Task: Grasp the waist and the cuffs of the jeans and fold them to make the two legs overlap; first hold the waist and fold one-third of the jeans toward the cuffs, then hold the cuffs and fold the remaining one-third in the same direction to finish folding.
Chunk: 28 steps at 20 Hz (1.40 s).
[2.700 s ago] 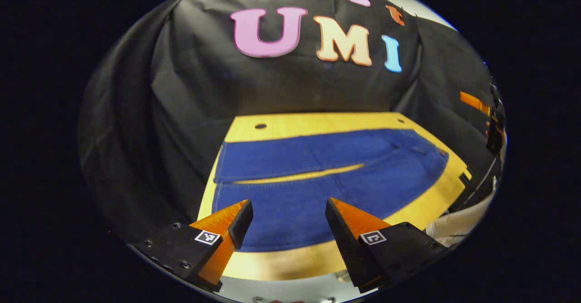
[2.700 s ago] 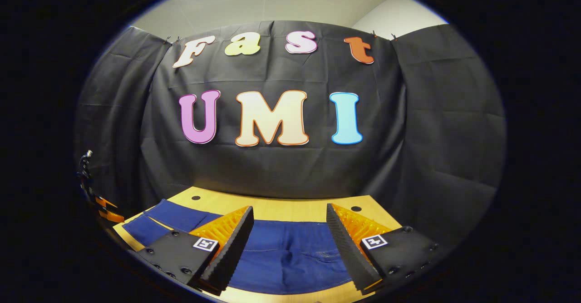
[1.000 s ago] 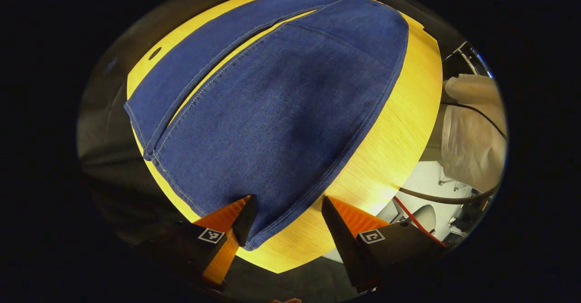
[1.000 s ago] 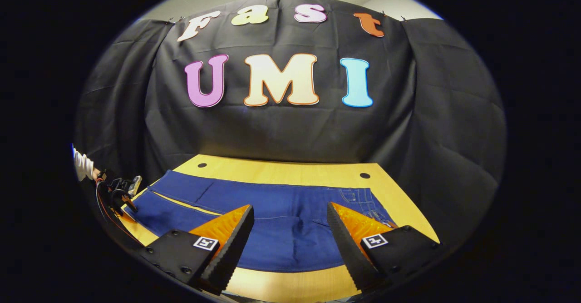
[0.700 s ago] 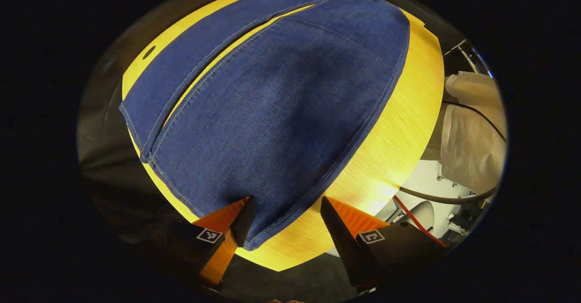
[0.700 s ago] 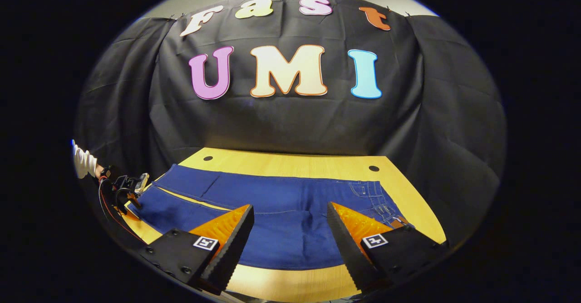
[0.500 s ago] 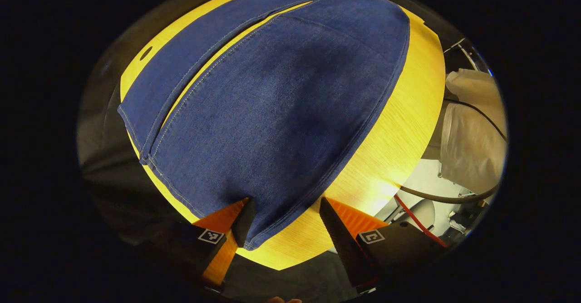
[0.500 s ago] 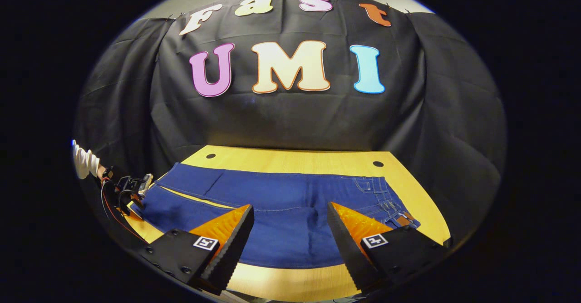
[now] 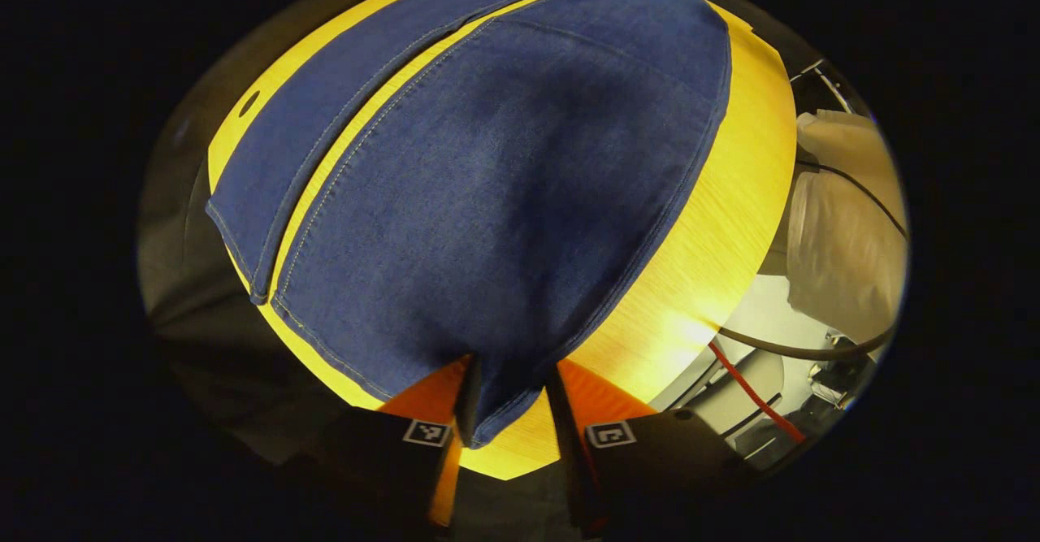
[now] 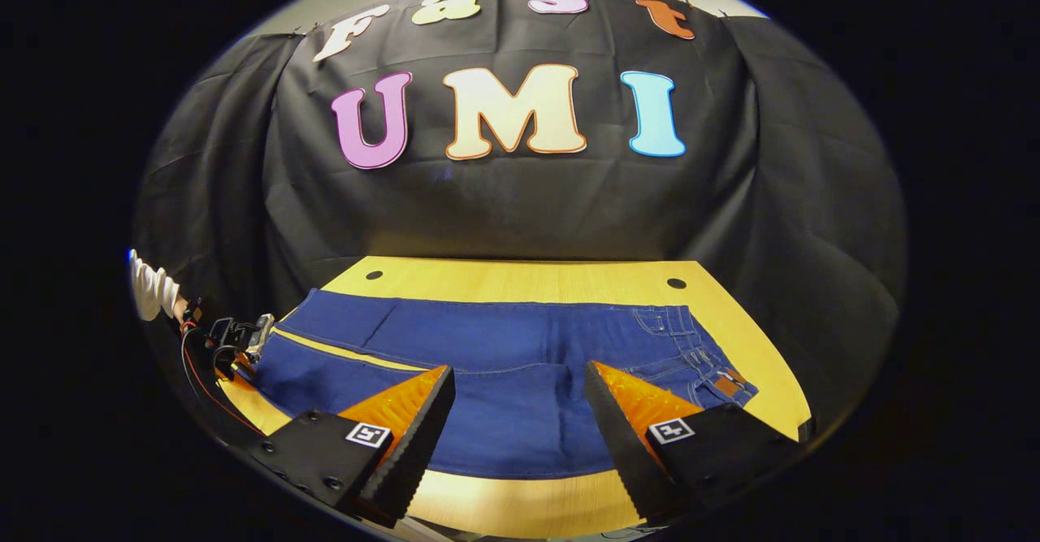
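- Jeans (image 10: pixel 504 371): spread flat across the yellow tabletop (image 10: pixel 520 278), legs side by side, waist toward the right in the right gripper view.
- Left claw (image 9: pixel 510 400): fingers narrowed around the corner of the near leg's cuff (image 9: pixel 496 420) at the tabletop edge; firm contact of both fingers cannot be confirmed.
- Right claw (image 10: pixel 520 432): wide open, holding nothing, above the near edge of the jeans.

Tabletop (image 10: pixel 520 278), yellow wood, two round holes at far edge; red cable (image 9: pixel 751 396) at 4 o'clock.
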Tool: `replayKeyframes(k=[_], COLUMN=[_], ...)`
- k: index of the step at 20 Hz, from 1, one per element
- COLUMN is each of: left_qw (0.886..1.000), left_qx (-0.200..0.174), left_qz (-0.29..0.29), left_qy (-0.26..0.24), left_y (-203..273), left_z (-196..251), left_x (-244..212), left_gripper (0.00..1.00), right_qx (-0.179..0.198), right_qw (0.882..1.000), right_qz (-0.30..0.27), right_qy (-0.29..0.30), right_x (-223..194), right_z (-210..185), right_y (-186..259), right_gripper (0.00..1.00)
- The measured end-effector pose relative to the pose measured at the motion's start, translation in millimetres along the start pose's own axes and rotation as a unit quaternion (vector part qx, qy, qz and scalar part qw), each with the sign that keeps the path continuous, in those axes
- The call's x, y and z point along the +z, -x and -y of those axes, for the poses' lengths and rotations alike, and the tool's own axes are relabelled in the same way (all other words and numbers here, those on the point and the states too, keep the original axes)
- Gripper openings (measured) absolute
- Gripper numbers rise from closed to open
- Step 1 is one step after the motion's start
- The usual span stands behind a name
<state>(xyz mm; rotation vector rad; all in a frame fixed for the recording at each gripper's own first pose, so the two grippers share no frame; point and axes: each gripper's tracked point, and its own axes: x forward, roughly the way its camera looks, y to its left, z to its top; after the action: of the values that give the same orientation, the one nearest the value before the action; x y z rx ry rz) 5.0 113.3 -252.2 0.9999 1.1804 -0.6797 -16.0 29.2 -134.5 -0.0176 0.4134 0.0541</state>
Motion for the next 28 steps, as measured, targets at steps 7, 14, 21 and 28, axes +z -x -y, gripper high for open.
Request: replayKeyframes(k=[7,14,21,28], left_qw=[1.000,1.000,0.999,0.997], left_qx=[0.004,-0.010,0.007,0.012], left_qz=[0.015,0.001,-0.028,-0.057], left_qy=[-0.005,0.005,0.035,0.052], left_y=[-0.6,0.0,-0.2,-0.3], left_z=[-7.8,-10.2,-9.6,-9.7], left_x=[1.1,0.1,-0.5,1.8], left_gripper=[0.03,0.02,0.01,0.00], right_qx=[0.022,0.038,0.113,0.171], right_qw=[0.999,0.979,0.922,0.863], right_qz=[-0.026,-0.143,-0.277,-0.353], right_qy=[0.035,0.140,0.246,0.318], right_x=[-16.5,-90.8,-157.7,-199.4], right_z=[10.4,79.6,124.1,141.0], right_y=[-5.1,-11.6,-29.6,-52.9], right_gripper=[0.99,1.00,1.00,1.00])
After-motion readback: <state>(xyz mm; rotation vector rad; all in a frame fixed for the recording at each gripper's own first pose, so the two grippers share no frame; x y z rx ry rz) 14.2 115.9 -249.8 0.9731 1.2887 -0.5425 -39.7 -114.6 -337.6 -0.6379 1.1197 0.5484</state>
